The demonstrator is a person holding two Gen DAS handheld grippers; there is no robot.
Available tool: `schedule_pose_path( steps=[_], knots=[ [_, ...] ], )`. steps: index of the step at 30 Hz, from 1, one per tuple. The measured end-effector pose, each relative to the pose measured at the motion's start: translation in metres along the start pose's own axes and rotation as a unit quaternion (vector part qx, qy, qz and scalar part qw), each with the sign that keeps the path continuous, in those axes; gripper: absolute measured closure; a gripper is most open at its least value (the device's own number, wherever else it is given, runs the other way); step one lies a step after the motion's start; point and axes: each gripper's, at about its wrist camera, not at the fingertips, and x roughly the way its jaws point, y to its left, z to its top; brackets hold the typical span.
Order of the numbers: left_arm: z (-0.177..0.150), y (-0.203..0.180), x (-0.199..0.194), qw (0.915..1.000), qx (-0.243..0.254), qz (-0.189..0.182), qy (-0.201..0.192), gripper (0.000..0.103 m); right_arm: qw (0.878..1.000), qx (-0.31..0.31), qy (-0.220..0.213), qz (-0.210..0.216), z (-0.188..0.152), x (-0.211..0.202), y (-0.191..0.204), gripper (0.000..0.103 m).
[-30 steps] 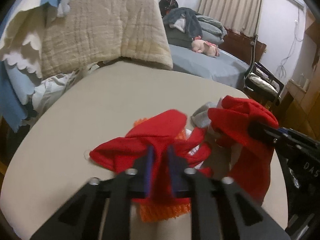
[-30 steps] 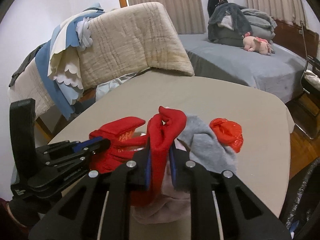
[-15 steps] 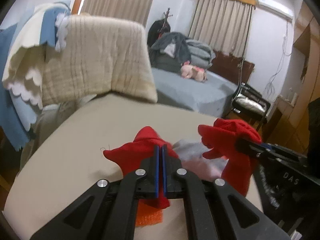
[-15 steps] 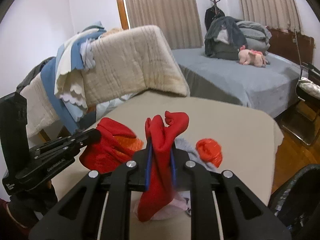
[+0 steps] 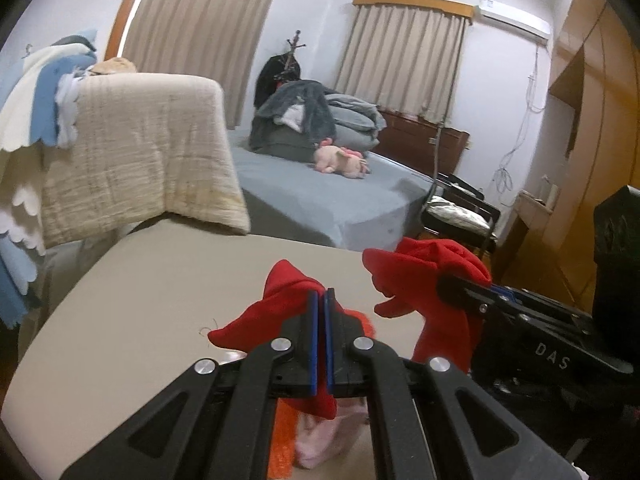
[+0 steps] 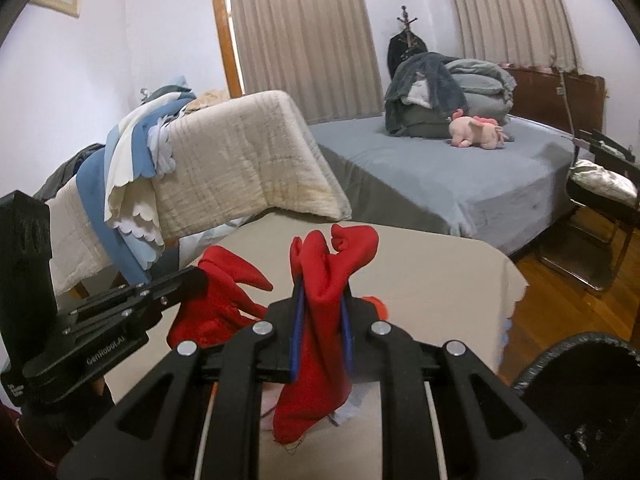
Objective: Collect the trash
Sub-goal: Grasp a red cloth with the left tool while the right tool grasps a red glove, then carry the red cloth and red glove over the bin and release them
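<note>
- The beige rounded surface shows less of itself in both views than a second ago, and more of the curtained room and the grey-sheeted bed now fills the upper half.
- The right gripper has its fingers clamped on a red fabric piece, which has come up off the surface and now hangs free below the fingers; a second ago it still trailed among the pile.
- The left gripper has its fingers pressed together on another red cloth, also lifted since then.
- A pale pink scrap and an orange mesh scrap stay below on the surface.
- A black trash bag's rim shows at lower right.
</note>
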Motion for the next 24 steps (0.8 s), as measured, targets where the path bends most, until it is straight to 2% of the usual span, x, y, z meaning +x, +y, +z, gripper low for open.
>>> schedule_pose_path(
  steps=[14,24],
  knots=[
    [-0.003,-0.088,0.007,0.996,0.027,-0.085,0.007,0.1,0.997,0.026,-0.018,-0.066,-0.016,-0.072,-0.06,0.088],
    [-0.009,-0.154,0.032,0.9879,0.051,-0.144,0.028,0.1,0.99,0.049,-0.028,-0.133,-0.034,-0.121,-0.113,0.088]
  ],
)
